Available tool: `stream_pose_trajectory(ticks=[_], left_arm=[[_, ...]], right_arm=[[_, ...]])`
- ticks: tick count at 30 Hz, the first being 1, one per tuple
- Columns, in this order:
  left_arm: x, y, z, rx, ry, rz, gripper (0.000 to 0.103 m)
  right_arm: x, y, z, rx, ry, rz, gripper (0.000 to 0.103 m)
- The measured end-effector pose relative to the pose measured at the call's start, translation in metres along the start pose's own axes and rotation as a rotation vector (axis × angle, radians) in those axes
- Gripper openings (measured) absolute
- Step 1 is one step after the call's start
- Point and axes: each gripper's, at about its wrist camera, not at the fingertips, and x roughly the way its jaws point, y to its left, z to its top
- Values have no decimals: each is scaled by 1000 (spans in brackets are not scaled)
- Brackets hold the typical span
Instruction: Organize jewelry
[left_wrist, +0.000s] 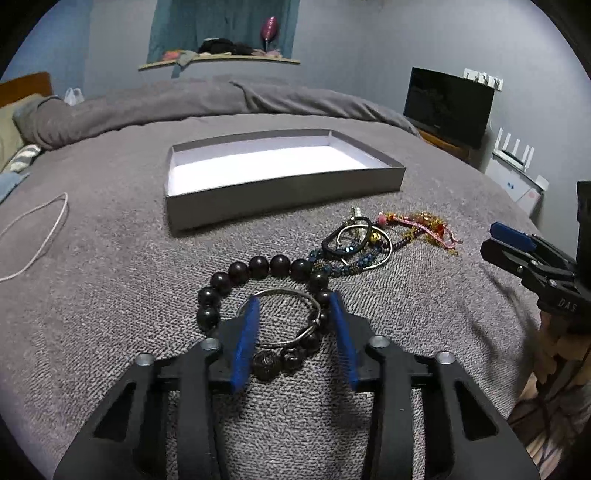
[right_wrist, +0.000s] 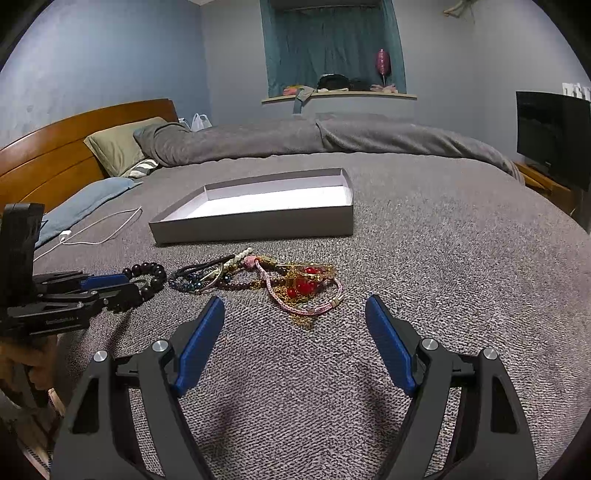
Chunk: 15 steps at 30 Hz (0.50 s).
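Observation:
A shallow grey box (left_wrist: 284, 188) with a white inside lies on the grey bedspread, and nothing is in it. Nearer me is a bracelet of large dark beads (left_wrist: 258, 266) with a thin silver bangle (left_wrist: 280, 290) lying inside its loop. My left gripper (left_wrist: 294, 299) is low over them, and its blue pads straddle the bangle and the nearest beads without a clear squeeze. To the right is a tangle of bracelets (left_wrist: 354, 243) and pink and gold chains (right_wrist: 306, 286). My right gripper (right_wrist: 295, 302) stands open just short of that tangle, holding nothing.
A white cable (left_wrist: 40, 232) trails on the bedspread at the left. Pillows and a wooden headboard (right_wrist: 55, 147) lie beyond it. A dark screen (left_wrist: 447, 103) stands off the bed's right side. A rumpled grey duvet (right_wrist: 332, 136) lies behind the box.

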Motion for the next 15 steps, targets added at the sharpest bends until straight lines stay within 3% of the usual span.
stream_pose_trajectory(ticks=[3,12,15], left_arm=[[-4,2,0,-5,-14,1,9],[-23,11,6,5,-86,5,3],[-27,14,7,2,-100,9,3]], right_arm=[[0,-1,0,6,3,4,78],[9,-3,5,9,27,1,78],[16,-3,10,8,46,9,69]])
